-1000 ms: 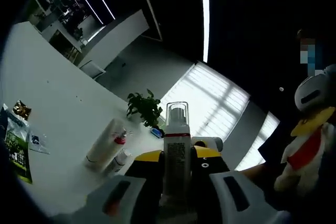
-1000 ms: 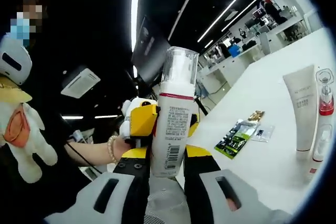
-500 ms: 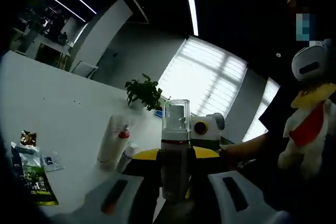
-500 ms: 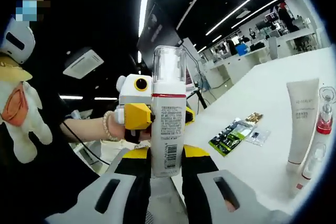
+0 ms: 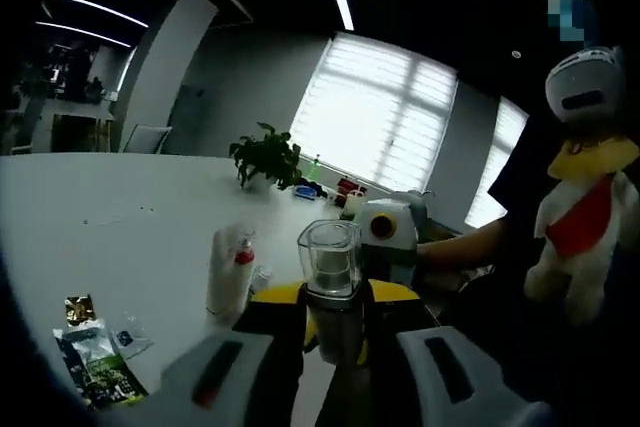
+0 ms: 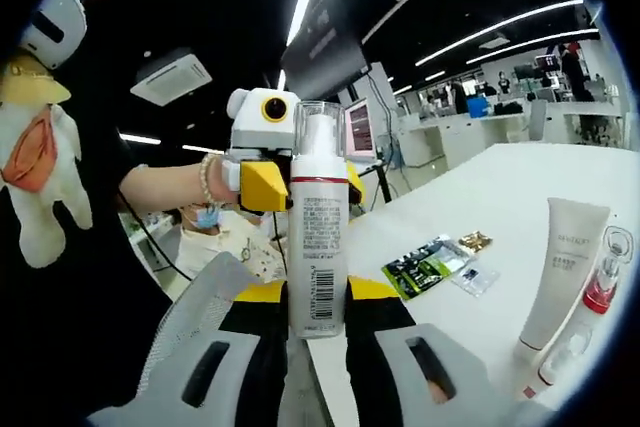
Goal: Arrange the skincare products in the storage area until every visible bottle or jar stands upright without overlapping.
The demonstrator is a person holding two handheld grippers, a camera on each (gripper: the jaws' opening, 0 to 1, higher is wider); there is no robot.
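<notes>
Lowered since before, our pump bottle (image 6: 318,237) is clamped in both claws (image 5: 335,332) (image 6: 318,322); next, we stand it beside the tube (image 6: 560,277) on the counter (image 6: 470,317).

Pump bottle (image 6: 318,247): matt white plastic, clear glossy cap, paper label; table (image 6: 480,207) smooth white; sachets (image 6: 425,265) glossy foil

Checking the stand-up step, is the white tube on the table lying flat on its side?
No. The white tube stands on its cap end on the table, beside the red-collared bottle.
</notes>
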